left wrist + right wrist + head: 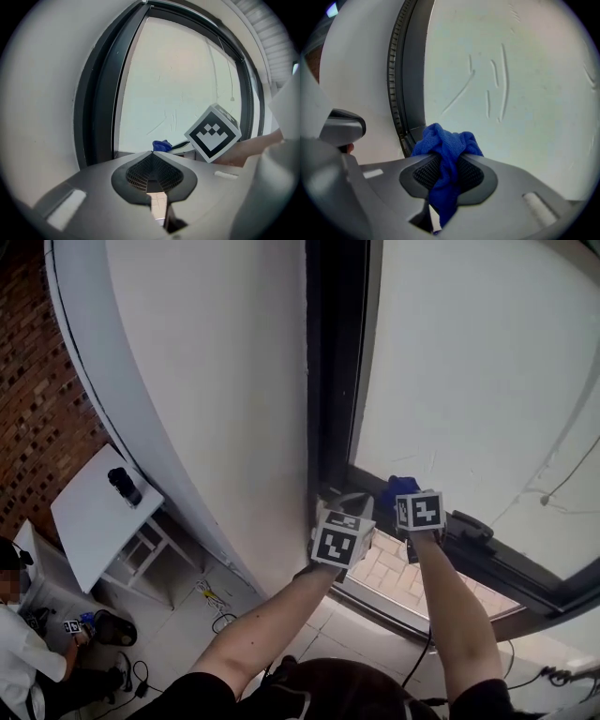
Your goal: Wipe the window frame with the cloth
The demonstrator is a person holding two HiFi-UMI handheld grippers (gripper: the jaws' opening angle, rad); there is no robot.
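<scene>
Two grippers work at the lower corner of a window in the head view, one on each of the person's forearms. The left gripper (348, 509) sits just beside the foot of the dark window frame (328, 362). The right gripper (406, 497) is beside it to the right, over the frame's bottom rail, with one blue cloth (399, 484) bunched at its tip against the pale window pane (478, 362). Lower left, one white table (89, 521) carries a single dark object (125, 486), too small to identify. One person (23, 652) sits on the floor near it, and a brick wall (33, 399) rises behind.

From the left gripper view, the left gripper's jaws meet at their tips with nothing between them. Past them shows the blue cloth, touching the bottom rail, and the right gripper's one marker cube (213, 132) beside it. The frame's upright runs up the left side.

One cloth shows in the right gripper view: the jaws are clamped on it, a bunch bulging above the pads towards the frame's corner and a tail hanging below. A few scratch marks (497, 84) cross the pane.
</scene>
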